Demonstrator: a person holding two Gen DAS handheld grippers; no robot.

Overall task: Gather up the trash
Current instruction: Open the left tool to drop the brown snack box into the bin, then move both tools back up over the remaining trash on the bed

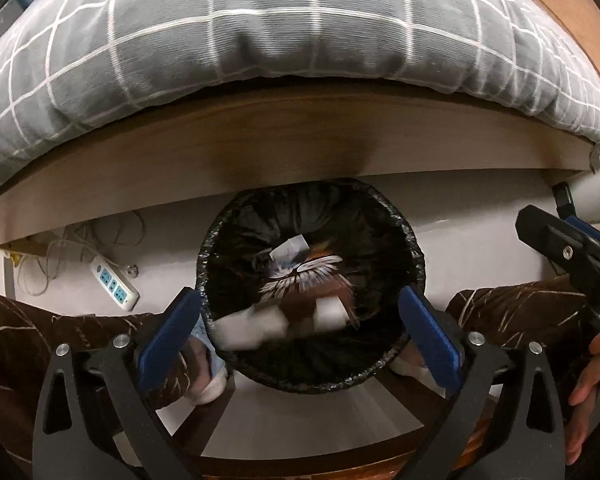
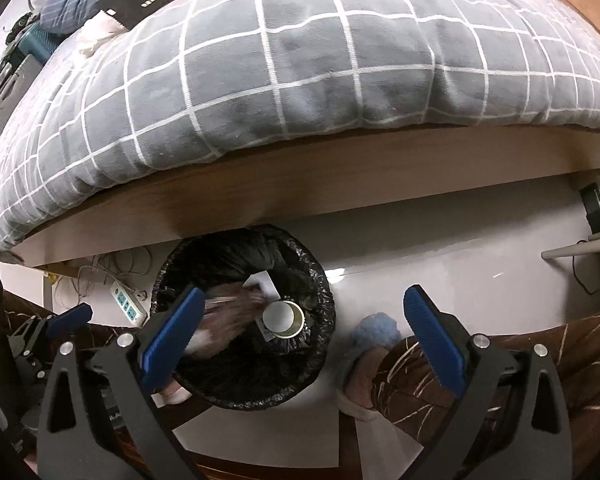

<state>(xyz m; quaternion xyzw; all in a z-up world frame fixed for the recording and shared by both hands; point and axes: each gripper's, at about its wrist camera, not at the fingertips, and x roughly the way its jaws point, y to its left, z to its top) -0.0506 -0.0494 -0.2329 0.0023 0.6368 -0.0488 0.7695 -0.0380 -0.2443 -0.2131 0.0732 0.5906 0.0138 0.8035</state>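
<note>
Both grippers are spread wide, nothing held: left gripper (image 1: 300, 320) is centred over the bin (image 1: 414, 258), right gripper (image 2: 300, 324) above its rim. Trash (image 2: 228, 316), blurred, is inside the bin on the floor (image 2: 460, 252) beside the bed (image 2: 300, 184), likely just dropped.

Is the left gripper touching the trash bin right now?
Apart. In the left wrist view the left gripper is open above the trash bin, holding nothing, with blurred trash dropping inside.
</note>
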